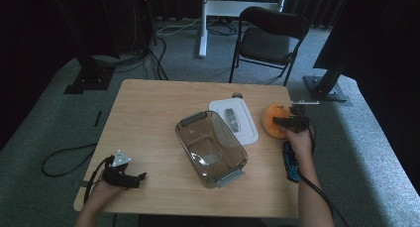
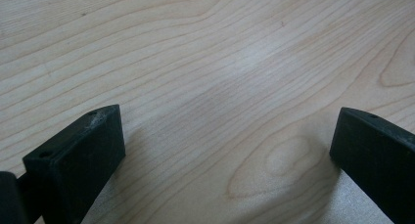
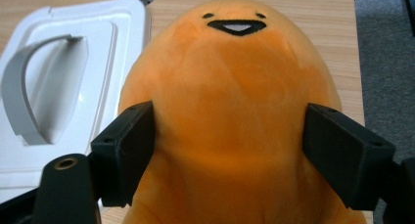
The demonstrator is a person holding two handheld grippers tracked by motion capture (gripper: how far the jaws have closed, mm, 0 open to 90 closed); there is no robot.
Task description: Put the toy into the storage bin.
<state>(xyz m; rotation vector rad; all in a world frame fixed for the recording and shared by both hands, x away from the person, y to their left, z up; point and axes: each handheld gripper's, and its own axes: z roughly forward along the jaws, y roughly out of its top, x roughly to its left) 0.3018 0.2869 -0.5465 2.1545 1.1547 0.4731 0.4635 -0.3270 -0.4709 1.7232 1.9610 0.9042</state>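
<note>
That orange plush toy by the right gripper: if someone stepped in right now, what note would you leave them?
Right gripper: jaws on either side of the orange plush toy, at its flanks; whether they press on it yet is hard to tell. The toy lies on the table near its right edge, not lifted.
Left gripper: open, holding nothing, low over bare wood at the near left corner.
Clear plastic box: open and empty, mid-table.
White lid: lying flat between the box and the toy.
Done: lid off, toy reached.
Left, probably: close on the toy, put it in the box, fit the lid.
</note>
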